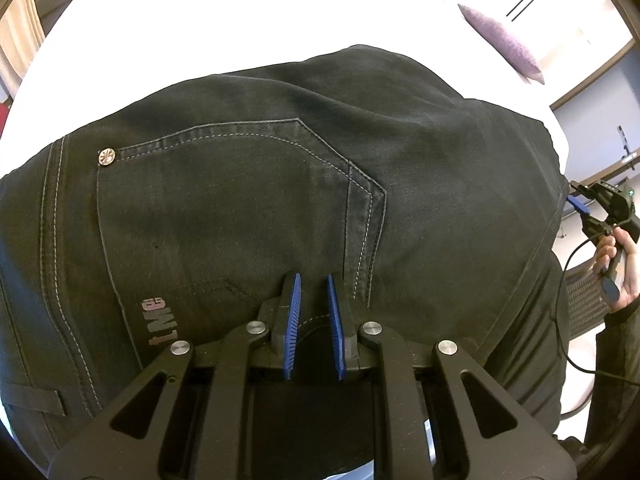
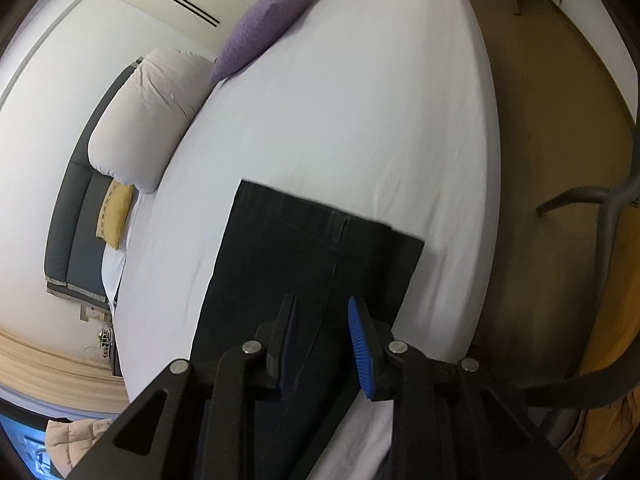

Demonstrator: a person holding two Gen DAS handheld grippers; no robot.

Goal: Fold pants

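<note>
Dark black denim pants (image 1: pixel 280 184) lie on the white bed (image 1: pixel 192 20), seat side up, with a back pocket and a metal rivet (image 1: pixel 107 157) showing. My left gripper (image 1: pixel 314 280) hovers just over the waist end; its blue-padded jaws stand a little apart and hold nothing. In the right wrist view the pants (image 2: pixel 304 252) lie as a flat dark rectangle on the sheet. My right gripper (image 2: pixel 322 306) is open above their near part, empty. The right gripper also shows at the right edge of the left wrist view (image 1: pixel 576 204), held in a hand.
A purple cushion (image 2: pixel 268 20), a white pillow (image 2: pixel 148 112) and a yellow cushion (image 2: pixel 114 216) lie at the head of the bed. A dark headboard (image 2: pixel 76 216) stands behind. Brown floor (image 2: pixel 552 120) and a chair frame (image 2: pixel 600 208) are right of the bed.
</note>
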